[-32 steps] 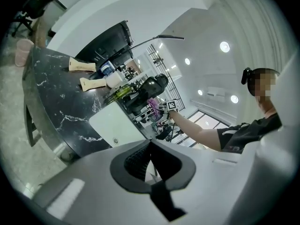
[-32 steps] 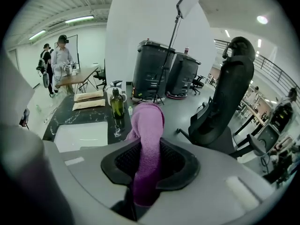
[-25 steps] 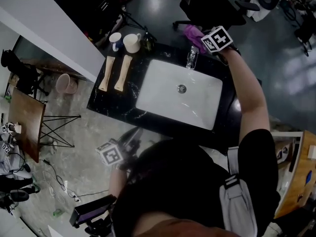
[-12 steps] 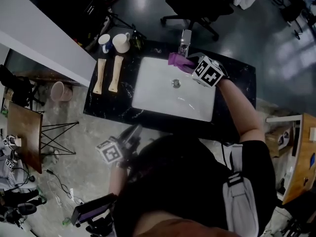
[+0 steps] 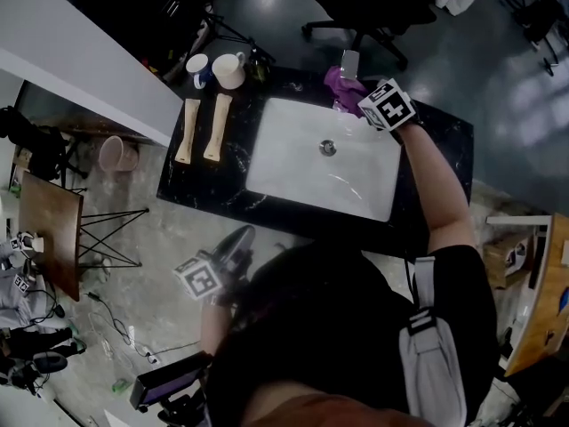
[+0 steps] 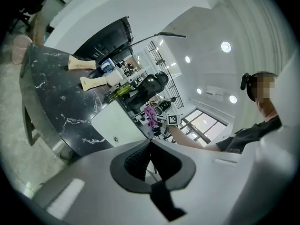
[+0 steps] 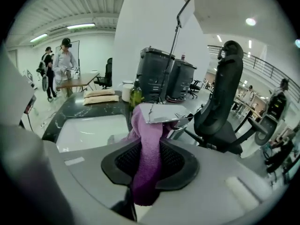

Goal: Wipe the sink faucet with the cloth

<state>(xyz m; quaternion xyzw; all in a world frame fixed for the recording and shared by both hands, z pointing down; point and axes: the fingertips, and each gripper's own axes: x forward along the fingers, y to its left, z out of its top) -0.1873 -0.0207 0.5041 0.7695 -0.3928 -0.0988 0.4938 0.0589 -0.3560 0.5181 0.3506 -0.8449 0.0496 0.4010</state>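
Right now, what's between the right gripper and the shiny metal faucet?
The purple knitted cloth. The right gripper view shows it clamped in the right gripper, stretching up to the shiny metal faucet and its flat spout.

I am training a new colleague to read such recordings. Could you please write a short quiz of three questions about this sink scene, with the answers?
1. Beside the faucet, what is the right gripper shut on? A) a sponge B) the purple cloth C) nothing
2. True or false: the left gripper is open and holds a brush.
3. How many cups stand on the black counter?
Key: 1 B. 2 False: it is shut and empty. 3 Two.
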